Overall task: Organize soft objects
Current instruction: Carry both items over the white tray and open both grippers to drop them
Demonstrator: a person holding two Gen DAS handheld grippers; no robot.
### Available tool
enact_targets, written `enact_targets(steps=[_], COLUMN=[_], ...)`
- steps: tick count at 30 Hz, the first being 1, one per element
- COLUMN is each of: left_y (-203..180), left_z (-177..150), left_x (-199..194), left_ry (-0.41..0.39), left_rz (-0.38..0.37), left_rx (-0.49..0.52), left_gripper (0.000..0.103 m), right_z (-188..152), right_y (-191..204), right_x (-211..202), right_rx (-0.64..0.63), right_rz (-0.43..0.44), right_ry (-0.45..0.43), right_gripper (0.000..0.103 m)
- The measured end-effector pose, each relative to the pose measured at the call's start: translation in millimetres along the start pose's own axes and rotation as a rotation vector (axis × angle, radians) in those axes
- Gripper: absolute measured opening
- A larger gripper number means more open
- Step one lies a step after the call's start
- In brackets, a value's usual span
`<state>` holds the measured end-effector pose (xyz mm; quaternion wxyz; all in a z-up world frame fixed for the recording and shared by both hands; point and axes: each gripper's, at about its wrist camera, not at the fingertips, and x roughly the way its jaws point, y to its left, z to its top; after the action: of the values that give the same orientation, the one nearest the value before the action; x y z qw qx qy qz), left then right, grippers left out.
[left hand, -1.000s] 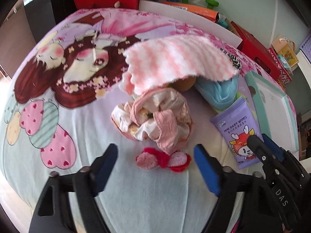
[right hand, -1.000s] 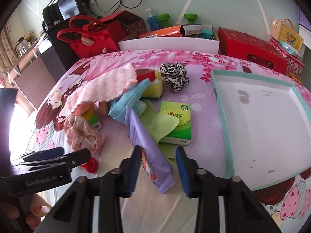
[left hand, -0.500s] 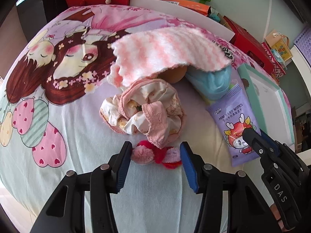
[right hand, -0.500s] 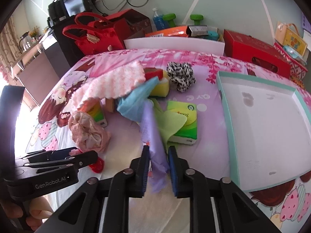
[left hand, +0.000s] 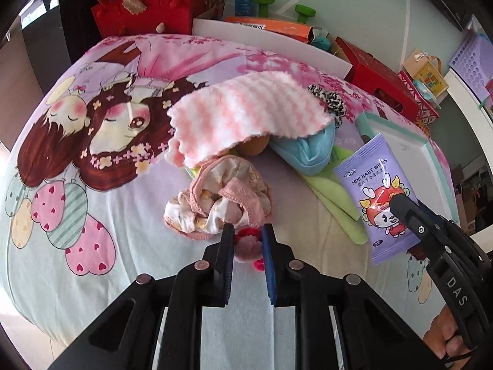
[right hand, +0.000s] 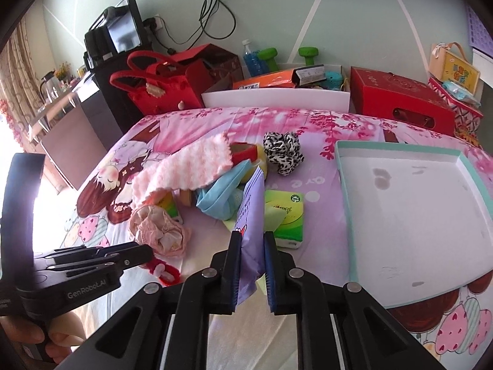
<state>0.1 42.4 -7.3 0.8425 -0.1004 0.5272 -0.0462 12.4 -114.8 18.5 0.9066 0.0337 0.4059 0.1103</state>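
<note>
The left gripper (left hand: 246,237) is clamped on a small red-and-pink fluffy hair tie (left hand: 248,245), right at the near edge of a crumpled pink-and-cream fabric bundle (left hand: 218,203) on the cartoon-print bedsheet (left hand: 101,141). The right gripper (right hand: 250,243) has its jaws closing on a purple foil pack of baby wipes (right hand: 251,212), which stands upright between its blue pads. Beyond it lie a green tissue pack (right hand: 288,215), a light blue cloth (right hand: 220,194), a pink-and-white striped fuzzy towel (left hand: 246,114) and, to the right, a teal-rimmed white tray (right hand: 409,215)
</note>
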Motion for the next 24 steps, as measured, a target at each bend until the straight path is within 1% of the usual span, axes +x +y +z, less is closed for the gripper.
enact_targets(steps=[5,9,13,15,17,20,22,24], left_y=[0.0,1.0,-0.5,-2.4,-5.9,-13.1,-20.6,-32.4], left_z=[2.0,5.3,6.6,7.9,8.9,10.9,12.6,15.0], left_x=[-11.6,-29.8,-48.7,-58.1,-59.7,-52.7,-48.0,-45.5], left_ry=[-0.035,-0.087,-0.139,-0.171,-0.178,-0.158,-0.151,-0.153], left_rz=[-0.008,-0.025,-0.045,-0.068,-0.079,-0.083,-0.093,-0.103], left_rx=[0.011,0.010,0.011,0.013,0.018,0.022,0.027,0.046], left_gripper=[0.018,0.018,0.018,0.018,0.018,0.018,0.018,0.018], right_z=[1.2,2.3,5.6,7.3,8.4,8.1,6.9,6.7], right_y=[-5.4,-9.5,-13.7,-19.4,-27.8,-46.9,-60.7,-74.2], right_x=[-4.0,-10.4,-20.5,-26.6,-29.6,-31.8,-33.7,-38.3], right_rx=[0.018,0.031,0.049,0.063,0.087,0.147,0.184,0.211], right_rz=[-0.004,-0.007,-0.015,-0.036,-0.058,-0.098,-0.103,-0.145], right_ry=[-0.012,-0.033,-0.072,-0.100,-0.113,-0.130,-0.137,-0.154], right_gripper=[0.015,0.015,0.015,0.015,0.015,0.015,0.015,0.015])
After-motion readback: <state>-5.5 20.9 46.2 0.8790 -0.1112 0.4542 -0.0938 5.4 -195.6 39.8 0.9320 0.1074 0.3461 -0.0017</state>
